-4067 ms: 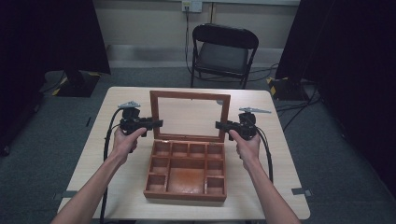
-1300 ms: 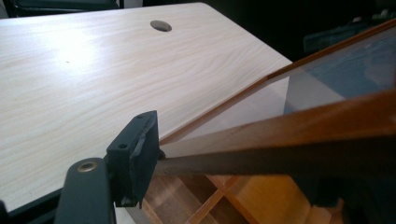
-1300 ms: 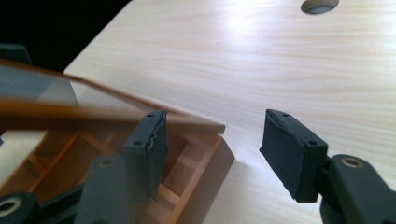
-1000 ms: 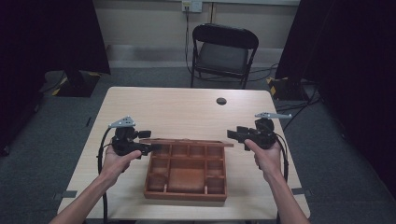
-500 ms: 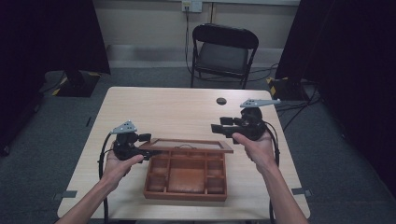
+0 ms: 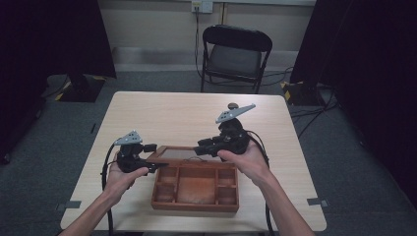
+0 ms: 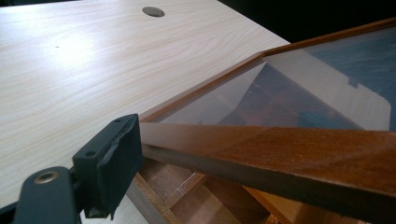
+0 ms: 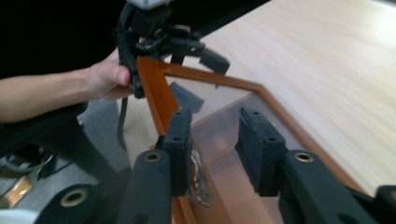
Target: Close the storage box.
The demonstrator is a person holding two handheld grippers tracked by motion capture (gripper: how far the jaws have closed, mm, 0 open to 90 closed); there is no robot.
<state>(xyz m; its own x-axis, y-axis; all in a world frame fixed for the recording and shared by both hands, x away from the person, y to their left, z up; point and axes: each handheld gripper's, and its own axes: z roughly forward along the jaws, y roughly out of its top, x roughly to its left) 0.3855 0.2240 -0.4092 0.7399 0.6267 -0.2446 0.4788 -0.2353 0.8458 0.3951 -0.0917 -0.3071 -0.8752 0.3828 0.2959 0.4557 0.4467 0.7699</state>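
Note:
A brown wooden compartment box (image 6: 196, 204) sits at the table's near edge. Its glass-paned lid (image 6: 179, 153) hangs tilted low over it. My left gripper (image 6: 152, 158) is shut on the lid's left frame corner; in the left gripper view one pad (image 7: 114, 156) presses the wooden frame (image 7: 280, 149), and the other jaw is hidden. My right gripper (image 6: 201, 146) hovers over the middle of the lid's front rail. Its jaws have just been closing, with a gap left between them (image 8: 212, 149). One pad lies over the rail (image 8: 156, 98), the other over the glass, above a small metal clasp (image 8: 200, 182).
The light wooden table (image 6: 172, 113) has a round cable hole (image 6: 232, 104) near its far edge. A black folding chair (image 6: 236, 54) stands behind it. Cables trail from both grippers over the near edge.
The lid has swung down from upright to nearly flat. My right gripper left the lid's right end, moved left and up over the front rail, and narrowed its jaws. The left hand stayed put.

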